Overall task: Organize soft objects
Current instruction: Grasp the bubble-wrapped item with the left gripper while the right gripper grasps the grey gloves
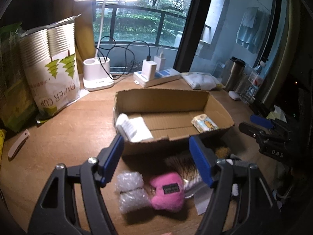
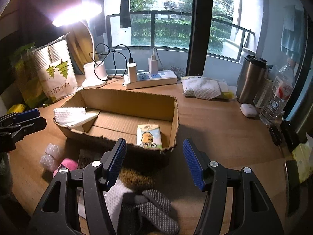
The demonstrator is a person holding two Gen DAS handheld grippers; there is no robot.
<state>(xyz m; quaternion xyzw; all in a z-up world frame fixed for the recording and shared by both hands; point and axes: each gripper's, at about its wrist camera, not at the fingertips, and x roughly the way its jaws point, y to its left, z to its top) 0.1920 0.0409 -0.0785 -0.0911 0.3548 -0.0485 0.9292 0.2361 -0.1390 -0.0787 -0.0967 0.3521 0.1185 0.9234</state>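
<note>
Here the pink plush (image 1: 168, 191) lies below the open left tongs (image 1: 156, 158).

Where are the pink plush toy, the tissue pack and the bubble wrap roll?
pink plush toy (image 1: 166, 192): left wrist view, middle of its body, by the dark label.
tissue pack (image 2: 149, 137): right wrist view, printed front face, inside the cardboard box.
bubble wrap roll (image 1: 131, 191): left wrist view, the banded waist.

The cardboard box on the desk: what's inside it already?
Inside the cardboard box: a folded white cloth at its left end and a cartoon-printed tissue pack at its right. Its near wall hides the floor just behind it.
</note>
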